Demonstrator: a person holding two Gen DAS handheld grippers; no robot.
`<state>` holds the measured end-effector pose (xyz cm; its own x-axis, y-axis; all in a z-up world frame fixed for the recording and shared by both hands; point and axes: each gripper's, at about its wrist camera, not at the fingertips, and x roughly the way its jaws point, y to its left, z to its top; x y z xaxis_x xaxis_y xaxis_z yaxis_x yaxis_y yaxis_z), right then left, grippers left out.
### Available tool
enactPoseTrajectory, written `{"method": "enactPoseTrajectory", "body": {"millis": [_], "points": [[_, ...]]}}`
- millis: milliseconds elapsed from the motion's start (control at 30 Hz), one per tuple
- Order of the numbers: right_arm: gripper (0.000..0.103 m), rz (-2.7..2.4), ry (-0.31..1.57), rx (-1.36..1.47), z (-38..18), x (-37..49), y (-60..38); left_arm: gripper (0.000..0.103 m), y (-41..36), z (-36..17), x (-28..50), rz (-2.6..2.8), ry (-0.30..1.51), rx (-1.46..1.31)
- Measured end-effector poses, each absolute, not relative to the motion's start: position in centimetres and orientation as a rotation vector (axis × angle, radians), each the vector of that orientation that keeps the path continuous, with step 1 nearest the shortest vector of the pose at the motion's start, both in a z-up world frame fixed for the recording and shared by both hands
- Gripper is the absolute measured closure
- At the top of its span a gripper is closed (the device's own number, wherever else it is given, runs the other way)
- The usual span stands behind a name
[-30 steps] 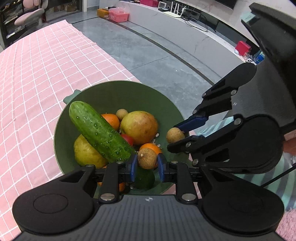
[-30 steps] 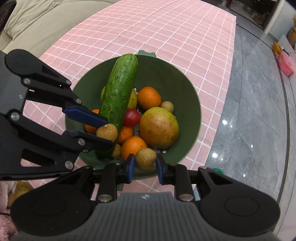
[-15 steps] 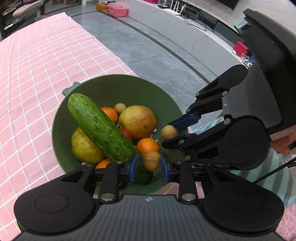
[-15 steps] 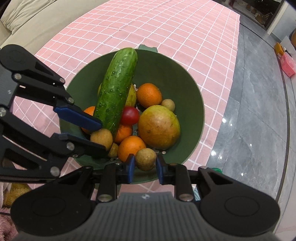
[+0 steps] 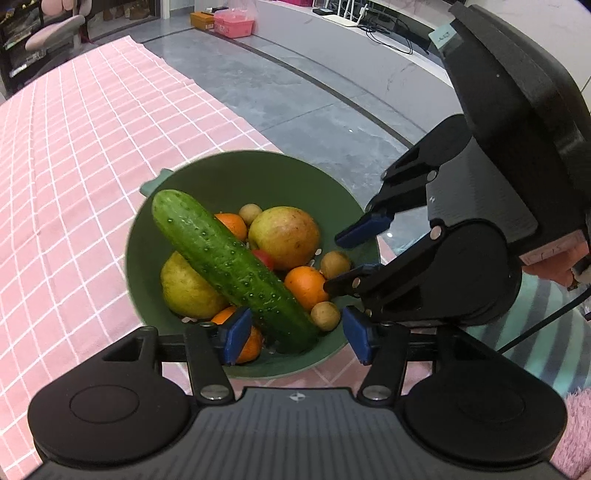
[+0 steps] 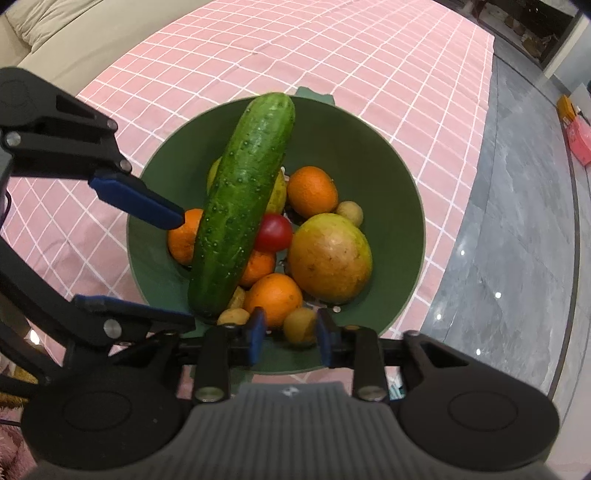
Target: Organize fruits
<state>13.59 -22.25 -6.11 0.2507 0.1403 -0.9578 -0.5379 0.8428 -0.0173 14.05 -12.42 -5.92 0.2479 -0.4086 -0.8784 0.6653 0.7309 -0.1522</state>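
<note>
A green bowl (image 5: 243,166) (image 6: 369,155) holds a long cucumber (image 5: 232,266) (image 6: 240,206), oranges (image 5: 306,286), a large yellow-red fruit (image 5: 284,236) (image 6: 328,258), a pear (image 5: 188,288), a red tomato (image 6: 275,232) and small tan round fruits. My left gripper (image 5: 293,334) is open above the bowl's near rim, with one tan fruit (image 5: 325,315) lying loose in the bowl between its pads. My right gripper (image 6: 288,336) is open; a tan fruit (image 6: 300,325) (image 5: 335,264) lies in the bowl between its fingers, free of the pads.
The bowl stands on a pink checked tablecloth (image 5: 74,147) (image 6: 332,55) near the table edge. Grey tiled floor (image 5: 314,103) (image 6: 517,240) lies beyond the edge. A beige sofa (image 6: 55,33) is behind the table.
Both grippers have opened and let go of their small tan fruits, which now lie in the bowl. Both grippers have drawn back a little.
</note>
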Motion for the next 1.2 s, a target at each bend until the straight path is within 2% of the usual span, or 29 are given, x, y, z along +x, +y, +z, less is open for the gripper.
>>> {"method": "enactPoseTrajectory", "body": {"millis": [133,367,400,433,567,633,900,1200], "points": [[0.055,0.462,1.205,-0.378,-4.9,13.2,-22.2,0.036,-11.7,-4.7,13.7,-0.737,1.074,0.254],[0.044,0.400,1.130,-0.371,-1.6,12.1,-22.5,0.035,-9.9,-2.1,12.5,-0.662,1.017,0.266],[0.040,0.389,1.111,-0.364,-1.0,11.9,-22.5,0.035,-9.6,-1.5,12.3,-0.649,1.002,0.268],[0.036,0.377,1.086,-0.352,-0.3,11.7,-22.8,0.035,-9.2,-1.0,12.0,-0.638,0.987,0.268],[0.034,0.340,0.996,-0.272,2.7,10.7,-23.1,0.035,-8.1,0.9,10.8,-0.583,0.930,0.248],[0.028,0.332,0.950,-0.223,4.1,10.0,-23.2,0.035,-7.5,1.9,10.0,-0.537,0.892,0.226],[0.026,0.307,0.783,-0.110,7.6,5.8,-23.1,0.035,-4.8,4.2,6.2,-0.416,0.763,0.118],[0.020,0.229,0.654,-0.063,7.4,0.8,-22.7,0.035,-3.7,4.9,2.2,-0.277,0.660,0.077]]}}
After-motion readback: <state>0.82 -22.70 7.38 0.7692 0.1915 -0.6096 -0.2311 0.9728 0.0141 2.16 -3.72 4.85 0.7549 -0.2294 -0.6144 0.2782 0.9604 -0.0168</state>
